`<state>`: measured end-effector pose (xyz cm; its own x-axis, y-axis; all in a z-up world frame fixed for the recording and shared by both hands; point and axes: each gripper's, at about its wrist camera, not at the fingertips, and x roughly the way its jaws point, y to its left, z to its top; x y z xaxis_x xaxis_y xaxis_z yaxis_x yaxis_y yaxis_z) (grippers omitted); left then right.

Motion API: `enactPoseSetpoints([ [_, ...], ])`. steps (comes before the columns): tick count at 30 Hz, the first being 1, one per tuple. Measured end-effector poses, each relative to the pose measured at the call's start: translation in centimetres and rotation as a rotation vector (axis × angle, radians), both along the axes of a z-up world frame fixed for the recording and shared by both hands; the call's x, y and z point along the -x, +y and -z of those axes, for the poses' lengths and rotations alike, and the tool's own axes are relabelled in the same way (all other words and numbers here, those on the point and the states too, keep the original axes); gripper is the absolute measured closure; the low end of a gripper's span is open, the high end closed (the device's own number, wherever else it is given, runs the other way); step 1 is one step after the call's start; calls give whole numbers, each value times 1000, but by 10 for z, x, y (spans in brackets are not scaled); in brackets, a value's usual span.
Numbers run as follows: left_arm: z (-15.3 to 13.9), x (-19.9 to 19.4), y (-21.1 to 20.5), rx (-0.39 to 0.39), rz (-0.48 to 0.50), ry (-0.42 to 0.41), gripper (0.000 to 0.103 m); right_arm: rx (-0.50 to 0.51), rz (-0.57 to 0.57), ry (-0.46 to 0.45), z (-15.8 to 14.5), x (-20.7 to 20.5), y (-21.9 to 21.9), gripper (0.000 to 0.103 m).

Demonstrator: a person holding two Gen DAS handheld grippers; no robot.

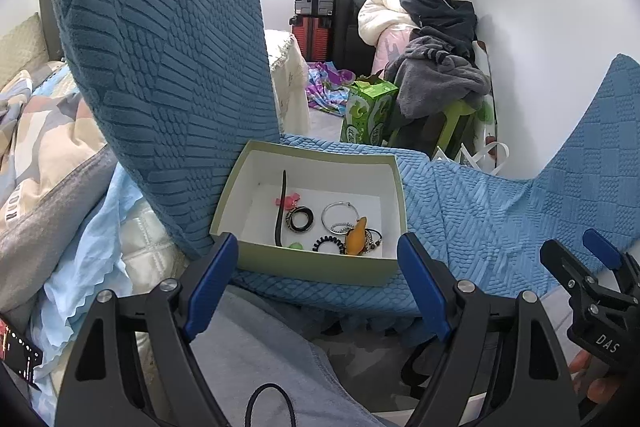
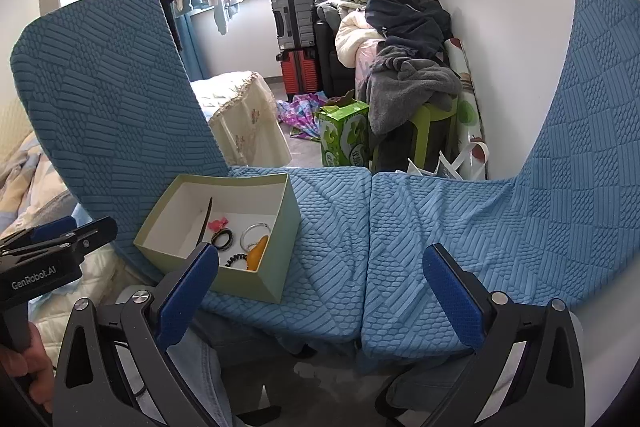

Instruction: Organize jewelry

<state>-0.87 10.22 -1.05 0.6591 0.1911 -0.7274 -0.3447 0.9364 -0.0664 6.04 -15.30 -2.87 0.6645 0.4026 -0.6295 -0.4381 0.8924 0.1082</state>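
A pale green box (image 1: 400,195) with a white inside rests on the blue chair seat (image 1: 480,211). In it lie a silver hoop (image 1: 338,215), a black ring bangle (image 1: 301,219), an orange clip (image 1: 357,237), a black coil hair tie (image 1: 328,245), a pink flower clip (image 1: 289,201) and a thin black stick (image 1: 282,211). My left gripper (image 1: 318,243) is open just in front of the box's near wall, holding nothing. My right gripper (image 2: 320,253) is open over the seat, to the right of the box (image 2: 276,279), also holding nothing. Each gripper shows at the edge of the other's view.
Two chairs with blue covers stand side by side; one backrest (image 1: 160,67) rises left of the box, another (image 2: 580,127) at far right. Behind are a green carton (image 2: 346,135), piled clothes (image 2: 412,83) and suitcases (image 2: 296,23). Bedding (image 1: 48,131) lies left. Grey trouser legs (image 1: 256,359) lie below.
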Motion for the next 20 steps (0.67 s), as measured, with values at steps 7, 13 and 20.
enactPoseSetpoints([
  [7,1,1,2,4,-5,0,21,1,-2,5,0,0,1,0],
  [13,2,1,2,2,-4,1,21,-1,-2,7,0,0,2,0],
  [20,4,1,2,7,6,4,21,1,-5,14,2,0,2,0],
])
